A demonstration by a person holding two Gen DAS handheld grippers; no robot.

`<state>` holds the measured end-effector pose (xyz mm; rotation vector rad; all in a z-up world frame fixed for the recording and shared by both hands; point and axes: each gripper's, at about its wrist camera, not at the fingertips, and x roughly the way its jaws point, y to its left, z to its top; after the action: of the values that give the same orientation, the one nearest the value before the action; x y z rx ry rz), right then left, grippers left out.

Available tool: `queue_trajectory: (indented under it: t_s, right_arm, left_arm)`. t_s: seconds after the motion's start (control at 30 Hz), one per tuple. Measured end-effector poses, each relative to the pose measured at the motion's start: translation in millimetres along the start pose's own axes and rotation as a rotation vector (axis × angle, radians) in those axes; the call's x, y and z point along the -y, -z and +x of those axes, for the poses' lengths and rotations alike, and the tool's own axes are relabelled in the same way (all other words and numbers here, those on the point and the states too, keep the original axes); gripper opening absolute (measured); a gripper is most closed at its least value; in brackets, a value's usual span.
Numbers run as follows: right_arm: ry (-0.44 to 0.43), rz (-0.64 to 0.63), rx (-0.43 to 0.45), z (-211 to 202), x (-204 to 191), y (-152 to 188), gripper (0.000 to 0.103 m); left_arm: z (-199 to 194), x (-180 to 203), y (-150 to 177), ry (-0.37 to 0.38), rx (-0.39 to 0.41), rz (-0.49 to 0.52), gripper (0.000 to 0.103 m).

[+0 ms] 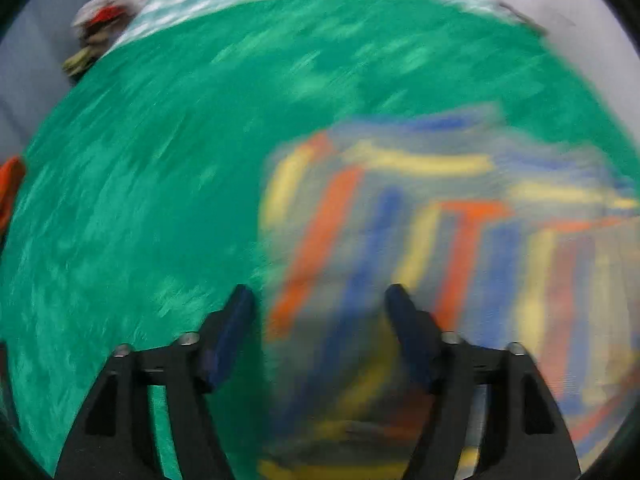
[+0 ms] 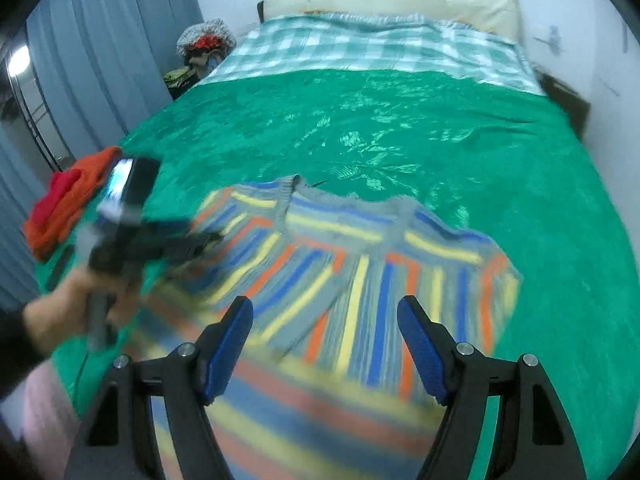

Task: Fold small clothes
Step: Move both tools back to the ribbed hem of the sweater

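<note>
Sweater: a striped sweater [image 2: 360, 264] in grey, blue, yellow and orange lies spread on the green bedspread [image 2: 400, 128], at the near end of the bed, its neck toward 12 o'clock in the right wrist view.
Left gripper: the left gripper [image 1: 320, 300] has its jaws apart and nothing between them; it hangs over the left edge of the sweater [image 1: 440, 240], though this view is much blurred. From the right wrist view the same gripper [image 2: 200, 240] is at 9 o'clock, held by the left hand [image 2: 80, 308].
Right gripper: the right gripper [image 2: 325, 312] is also spread wide and holds nothing; it is above the lower part of the sweater.
Other things: orange and red clothes [image 2: 68, 204] lie at 9 o'clock on the bed edge; a checked blanket [image 2: 360, 48] and a pillow [image 2: 392, 0] are at 12 o'clock.
Writing: no letters or labels can be read.
</note>
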<state>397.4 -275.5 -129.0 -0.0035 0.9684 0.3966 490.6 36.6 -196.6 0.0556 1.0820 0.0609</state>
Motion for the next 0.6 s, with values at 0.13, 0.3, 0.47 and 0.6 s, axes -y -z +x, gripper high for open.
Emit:
queue_trajectory:
  t_s: [0.13,0.3,0.47,0.6]
  right_arm:
    - [0.086,0.096,-0.248,101.3,32.9,26.5,0.075]
    - [0.088,0.056,-0.168,75.3,23.0,34.4,0.076]
    - [0.11,-0.012,-0.144,48.9,11.5,63.4,0.082]
    - [0.148,-0.034,-0.171,38.8,10.2,94.4,0.082]
  left_arm:
    - [-6.9,-20.3,7.5,-0.012,0.026,-0.055,0.098]
    - [-55.6,-19.0,27.3,0.037,0.113,-0.015,0.096]
    - [-53.8,12.7,76.2,0.023,0.078,0.146,0.099]
    - [-71.9,4.0,95.3,-0.02,0.066,0.109,0.098]
